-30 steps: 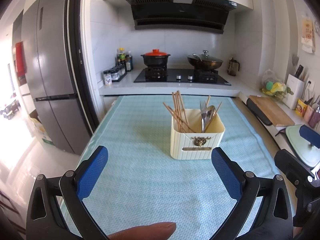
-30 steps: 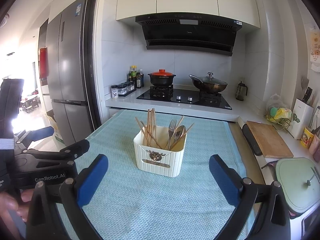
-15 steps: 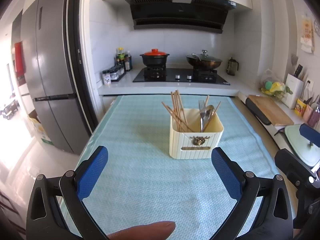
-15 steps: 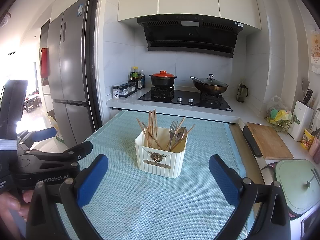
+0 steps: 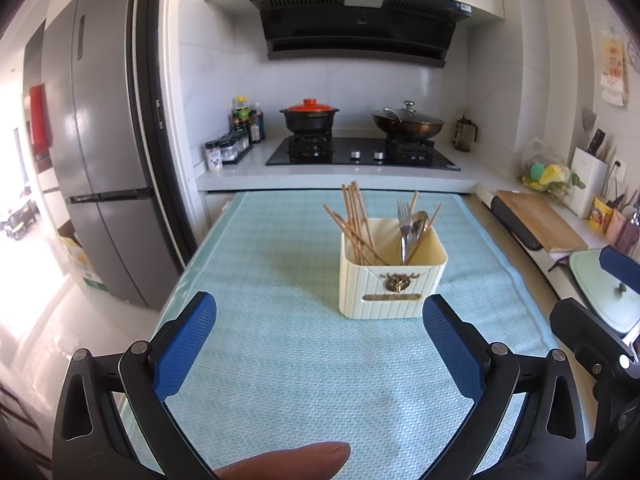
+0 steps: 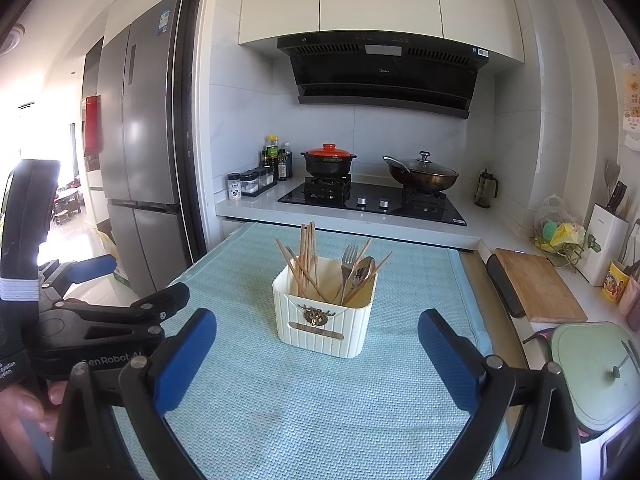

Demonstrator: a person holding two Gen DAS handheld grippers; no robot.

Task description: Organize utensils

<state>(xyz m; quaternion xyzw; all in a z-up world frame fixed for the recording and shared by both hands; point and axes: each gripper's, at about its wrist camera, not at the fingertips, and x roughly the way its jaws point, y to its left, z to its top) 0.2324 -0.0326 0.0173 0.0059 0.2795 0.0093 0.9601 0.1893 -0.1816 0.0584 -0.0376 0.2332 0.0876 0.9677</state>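
A cream ribbed utensil holder stands in the middle of a table covered by a light teal cloth. Several wooden chopsticks lean in its left half; a fork and a spoon stand in its right half. My left gripper hangs open above the cloth, short of the holder, nothing between its blue pads. My right gripper is open too, just before the holder. The left gripper's body shows at the left of the right wrist view.
Behind the table runs a counter with a stove, a red-lidded pot and a lidded wok. A fridge stands at the left. A cutting board and a pale green lidded pan lie at the right. A fingertip shows at the bottom.
Both grippers have risen and tilted slightly; the holder sits a little lower and nearer in both views. Both stay open and nothing was taken hold of.
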